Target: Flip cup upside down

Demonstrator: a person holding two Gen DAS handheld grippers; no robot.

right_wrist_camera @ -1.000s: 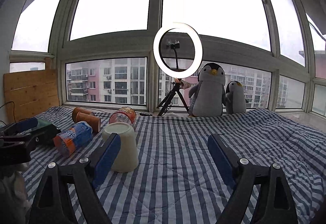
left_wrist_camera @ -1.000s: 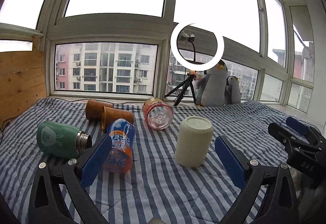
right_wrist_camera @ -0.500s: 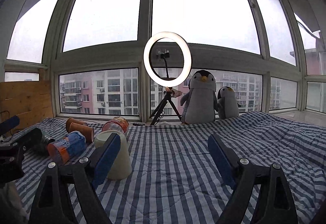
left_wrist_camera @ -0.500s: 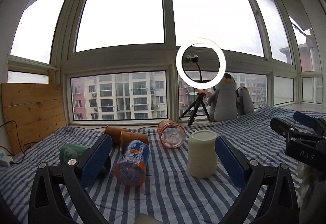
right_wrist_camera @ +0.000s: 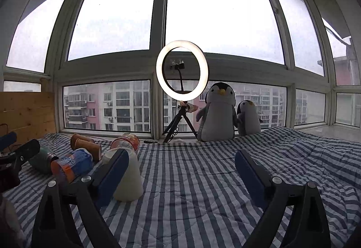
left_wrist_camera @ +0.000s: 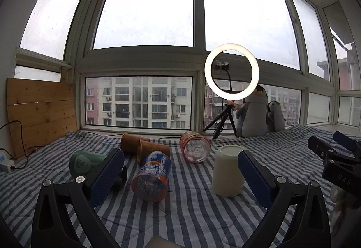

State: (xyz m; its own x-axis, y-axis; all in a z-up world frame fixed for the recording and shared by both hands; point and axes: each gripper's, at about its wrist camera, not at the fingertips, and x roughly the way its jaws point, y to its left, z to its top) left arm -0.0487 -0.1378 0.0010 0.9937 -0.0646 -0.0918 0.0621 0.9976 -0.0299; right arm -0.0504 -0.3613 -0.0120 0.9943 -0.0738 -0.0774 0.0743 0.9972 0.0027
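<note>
Cream-white cup (left_wrist_camera: 227, 171) stands bottom-up on the striped bed (left_wrist_camera: 191, 209), so the flip looks done. Left gripper (left_wrist_camera: 180, 176) and right gripper (right_wrist_camera: 180, 176) are both wide and hold nothing. Best to pull away slowly, without bumping it.

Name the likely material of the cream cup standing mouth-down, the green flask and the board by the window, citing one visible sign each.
Cream cup: probably matte plastic or ceramic; even, dull, opaque surface, no glare.
Green flask: painted body with what looks like a bare steel neck; a grey metallic band shows in the right wrist view.
Board: unfinished wood, likely pine; knots and plank seams show.
</note>
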